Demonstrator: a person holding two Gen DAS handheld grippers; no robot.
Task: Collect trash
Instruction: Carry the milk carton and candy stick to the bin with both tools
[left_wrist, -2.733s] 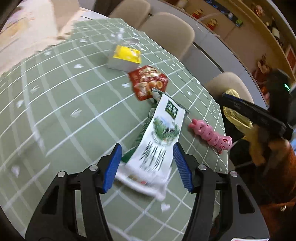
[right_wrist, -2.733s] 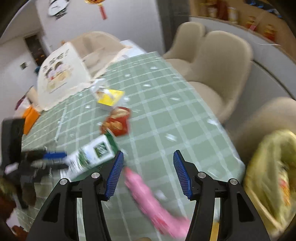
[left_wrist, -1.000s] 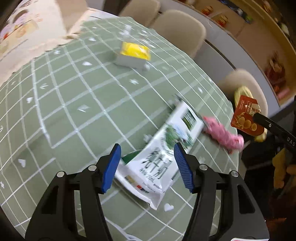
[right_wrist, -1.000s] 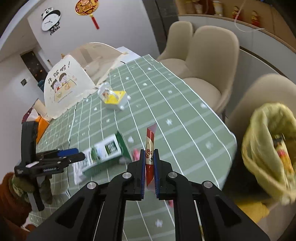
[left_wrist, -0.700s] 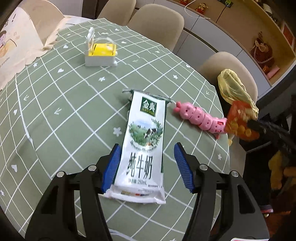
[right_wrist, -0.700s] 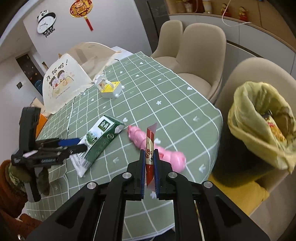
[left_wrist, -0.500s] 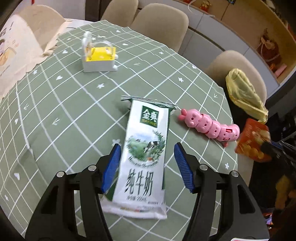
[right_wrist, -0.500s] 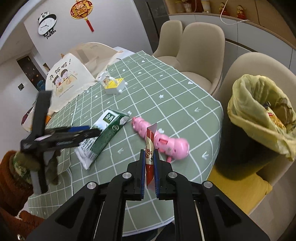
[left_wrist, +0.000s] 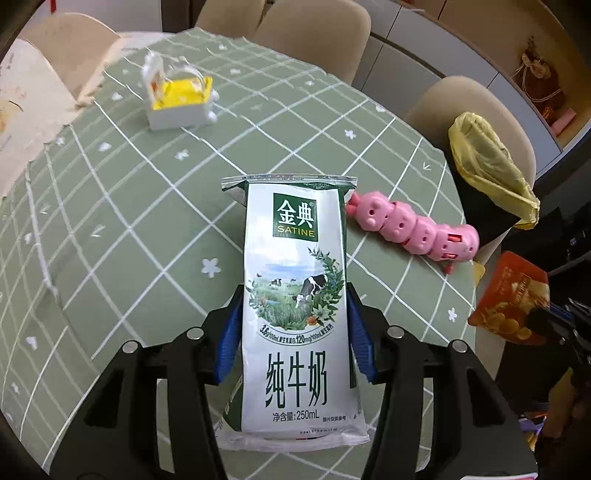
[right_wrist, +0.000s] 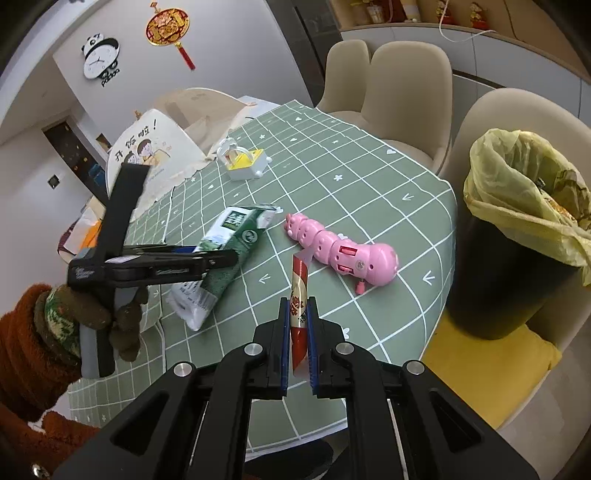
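Clamping a milk carton (left_wrist: 295, 295) marked "SATINE" and "250mL", the left gripper (left_wrist: 293, 336) gripped it; the right gripper (right_wrist: 297, 332) pinched a red snack wrapper (right_wrist: 298, 306).

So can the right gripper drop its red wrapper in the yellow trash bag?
Probably yes: the right gripper holds the red wrapper, and the yellow trash bag gapes open beside the table, nothing between.

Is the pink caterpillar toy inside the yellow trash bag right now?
No, the pink caterpillar toy lies on the green tablecloth, apart from the yellow trash bag beside the table.
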